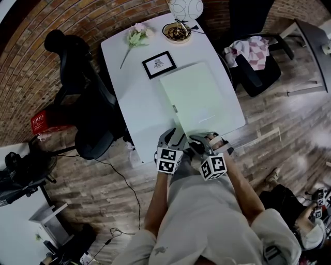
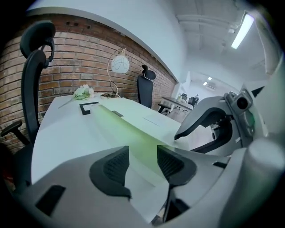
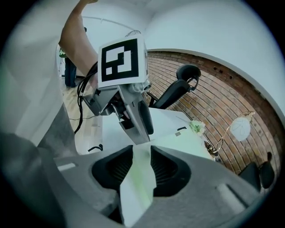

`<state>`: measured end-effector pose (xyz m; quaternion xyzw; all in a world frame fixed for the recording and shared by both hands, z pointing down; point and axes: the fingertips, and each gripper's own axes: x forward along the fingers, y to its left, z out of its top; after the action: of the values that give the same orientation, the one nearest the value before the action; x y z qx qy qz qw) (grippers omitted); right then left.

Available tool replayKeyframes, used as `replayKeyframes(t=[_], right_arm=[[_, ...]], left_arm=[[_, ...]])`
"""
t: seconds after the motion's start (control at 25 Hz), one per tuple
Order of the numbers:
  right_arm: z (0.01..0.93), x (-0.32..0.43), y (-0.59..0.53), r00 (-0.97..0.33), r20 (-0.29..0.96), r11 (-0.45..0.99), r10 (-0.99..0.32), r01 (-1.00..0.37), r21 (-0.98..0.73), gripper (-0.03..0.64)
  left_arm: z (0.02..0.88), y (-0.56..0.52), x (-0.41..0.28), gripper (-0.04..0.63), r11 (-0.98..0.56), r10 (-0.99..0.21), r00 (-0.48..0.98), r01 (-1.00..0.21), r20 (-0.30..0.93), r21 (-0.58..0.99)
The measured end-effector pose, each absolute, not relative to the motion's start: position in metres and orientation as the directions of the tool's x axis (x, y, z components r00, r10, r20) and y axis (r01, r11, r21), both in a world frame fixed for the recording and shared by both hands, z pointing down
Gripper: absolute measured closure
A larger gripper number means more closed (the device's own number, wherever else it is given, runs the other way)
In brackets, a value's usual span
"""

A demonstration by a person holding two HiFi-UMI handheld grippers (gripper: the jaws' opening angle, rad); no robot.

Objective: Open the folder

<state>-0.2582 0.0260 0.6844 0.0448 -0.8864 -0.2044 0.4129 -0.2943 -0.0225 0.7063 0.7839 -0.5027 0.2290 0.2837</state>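
A pale green folder (image 1: 199, 96) lies flat on the white table (image 1: 124, 98), its near edge at the table's front. Both grippers meet at that near edge. My left gripper (image 1: 175, 137) stands open, and in its own view the folder's (image 2: 129, 129) near corner runs into the gap between its dark pads (image 2: 116, 168) without being pinched. My right gripper (image 1: 200, 141) sits just right of it. In the right gripper view a thin flap of the folder (image 3: 139, 178) stands in the gap of the right gripper (image 3: 141, 167), and the jaws are apart, so it is loose.
A black-framed picture (image 1: 159, 64), a flower (image 1: 135, 36), a small bowl (image 1: 177, 32) and a globe lamp (image 1: 186, 8) sit at the table's far end. A black office chair (image 1: 83, 88) stands to the left, another with a cloth (image 1: 253, 54) to the right.
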Motion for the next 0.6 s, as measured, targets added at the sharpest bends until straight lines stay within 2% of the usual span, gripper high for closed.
replayKeyframes(t=[0.16,0.32,0.36,0.52,0.6], right_arm=[[0.686,-0.256,0.023,-0.649,0.712,0.903,-0.270,0.087,0.421,0.425],[0.682,-0.254,0.015,-0.648,0.674,0.863,-0.354,0.052,0.503,0.421],[0.679,-0.253,0.012,-0.648,0.660,0.852,-0.379,0.033,0.522,0.431],[0.660,-0.252,0.005,-0.666,0.611,0.841,-0.428,-0.045,0.539,0.570],[0.654,-0.251,0.003,-0.670,0.600,0.840,-0.438,-0.068,0.538,0.586]], left_arm=[[0.700,-0.027,-0.292,0.397,-0.346,-0.671,0.398,-0.914,0.626,0.210],[0.693,-0.029,-0.288,0.397,-0.352,-0.674,0.404,-0.912,0.618,0.212],[0.691,-0.030,-0.287,0.397,-0.356,-0.675,0.407,-0.910,0.616,0.211],[0.689,-0.031,-0.281,0.397,-0.372,-0.672,0.416,-0.905,0.612,0.206],[0.690,-0.032,-0.277,0.397,-0.382,-0.673,0.424,-0.901,0.607,0.205]])
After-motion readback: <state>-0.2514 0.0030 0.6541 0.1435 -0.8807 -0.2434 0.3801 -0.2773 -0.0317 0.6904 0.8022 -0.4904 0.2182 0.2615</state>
